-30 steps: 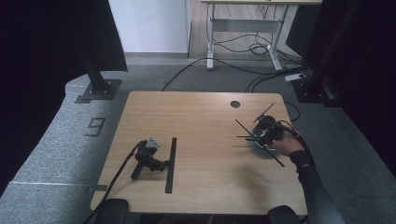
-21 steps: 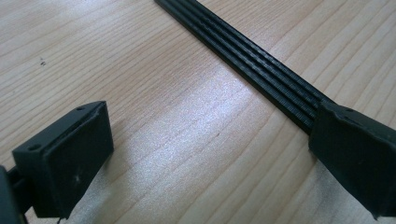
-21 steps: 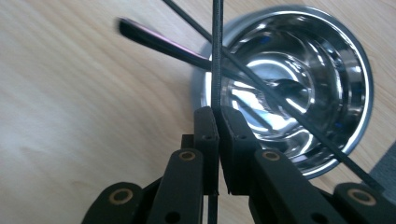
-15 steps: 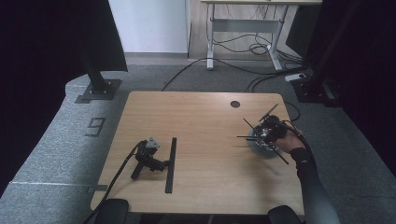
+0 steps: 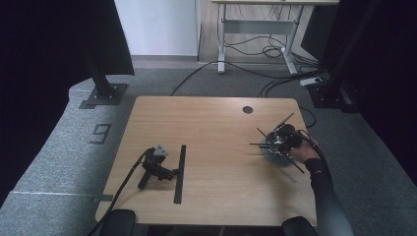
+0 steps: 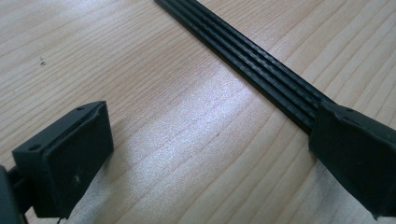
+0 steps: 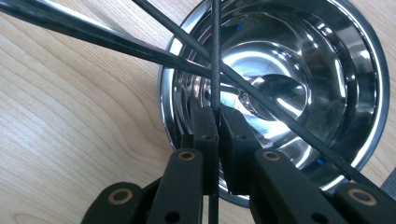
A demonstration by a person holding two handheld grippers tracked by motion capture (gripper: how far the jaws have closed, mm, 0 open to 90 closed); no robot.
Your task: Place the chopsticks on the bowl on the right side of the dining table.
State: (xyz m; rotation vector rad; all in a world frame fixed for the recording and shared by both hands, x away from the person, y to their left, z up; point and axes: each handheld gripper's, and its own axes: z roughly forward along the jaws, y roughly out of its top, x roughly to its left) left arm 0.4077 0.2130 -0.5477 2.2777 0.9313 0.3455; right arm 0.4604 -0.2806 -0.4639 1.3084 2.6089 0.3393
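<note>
While gripping rod (image 7: pixel 215 51), tongs (image 7: pixel 217 122) – above bowl (image 7: pixel 355 60)

Dim dark-edged high view, glare on steel bowl (image 7: pixel 299 79), near jaws blurred

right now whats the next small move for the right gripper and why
Probably open the jaws to let the thin black strip drop. The right gripper is shut on it above the steel bowl, where two other strips already lie across the rim.
</note>
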